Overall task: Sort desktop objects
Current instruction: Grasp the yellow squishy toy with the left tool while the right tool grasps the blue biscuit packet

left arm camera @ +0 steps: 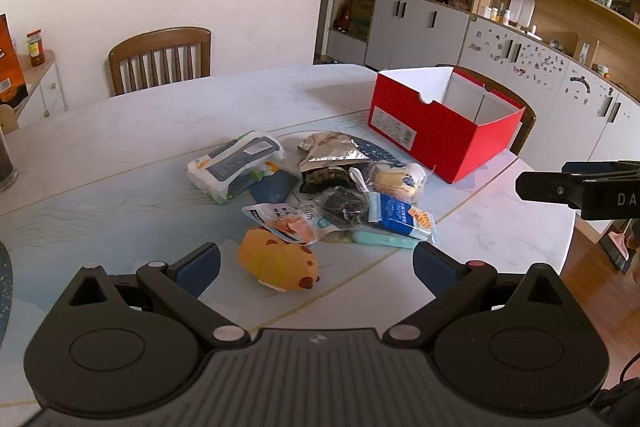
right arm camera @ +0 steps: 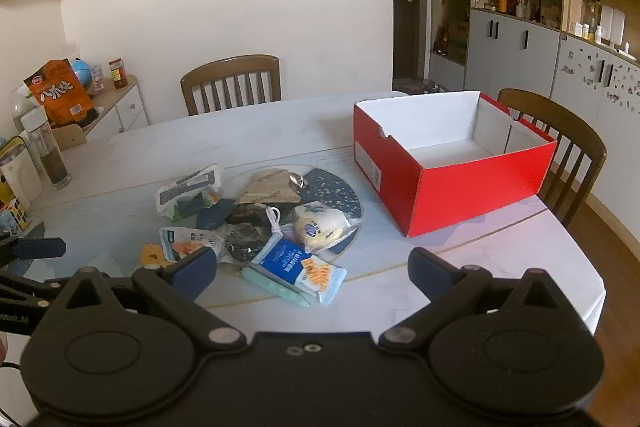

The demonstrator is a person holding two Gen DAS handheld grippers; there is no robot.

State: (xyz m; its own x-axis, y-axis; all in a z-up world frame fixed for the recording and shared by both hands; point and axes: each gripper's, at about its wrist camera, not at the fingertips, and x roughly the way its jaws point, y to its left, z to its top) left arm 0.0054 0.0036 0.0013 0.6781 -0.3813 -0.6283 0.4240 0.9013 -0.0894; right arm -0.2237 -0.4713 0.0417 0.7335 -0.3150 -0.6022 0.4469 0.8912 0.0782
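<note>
Colours on your table: red, blue, yellow, silver.

You see a red box (right arm camera: 472, 187) with a white inside, a yellow toy (left arm camera: 278, 265) with brown spots, a blue-and-white packet (right arm camera: 298, 269) with orange print, a crinkled silver foil bag (left arm camera: 330, 151), a mint-green pack (left arm camera: 382, 239), a pale marbled table (left arm camera: 132, 131), and black grippers with what look like dark blue pads (left arm camera: 200, 269).
</note>
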